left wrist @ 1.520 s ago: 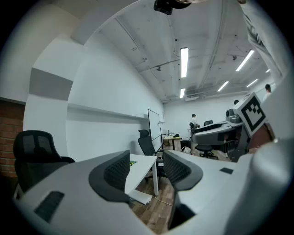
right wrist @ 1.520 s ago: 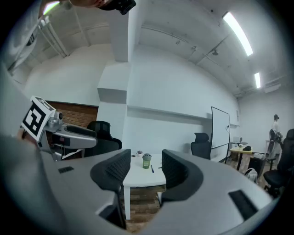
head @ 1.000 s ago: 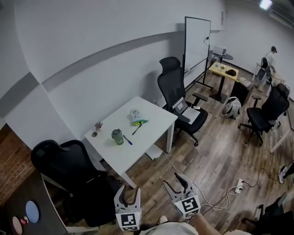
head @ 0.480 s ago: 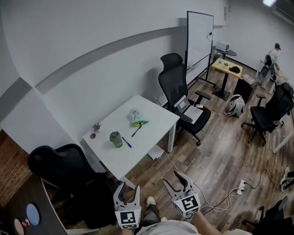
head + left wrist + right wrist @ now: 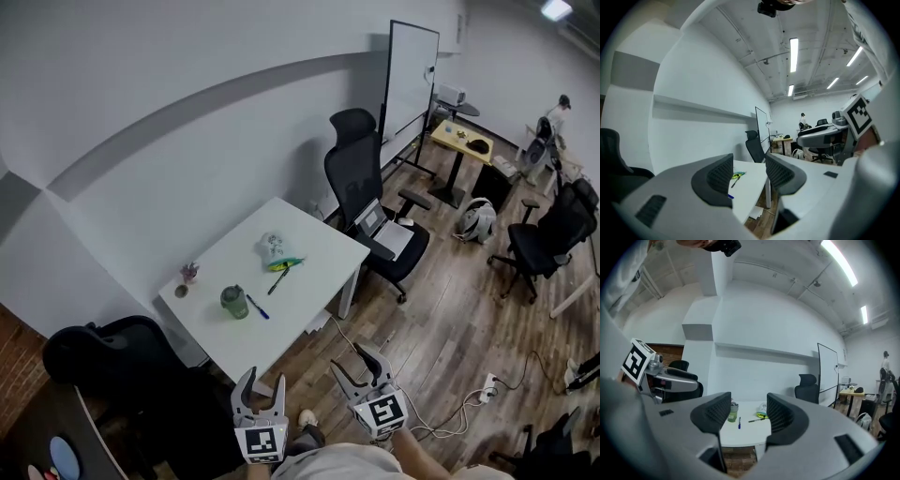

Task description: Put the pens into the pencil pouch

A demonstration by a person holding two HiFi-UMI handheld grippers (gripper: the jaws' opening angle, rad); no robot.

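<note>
The table stands against the wall, with an office chair at its right end and another chair at its left end. On it, a tumbler sits near the middle, a pen just right of it, a second pen further right, and the pencil pouch behind that, toward the wall. The left gripper and right gripper hang side by side before the table, well apart from it.
</note>
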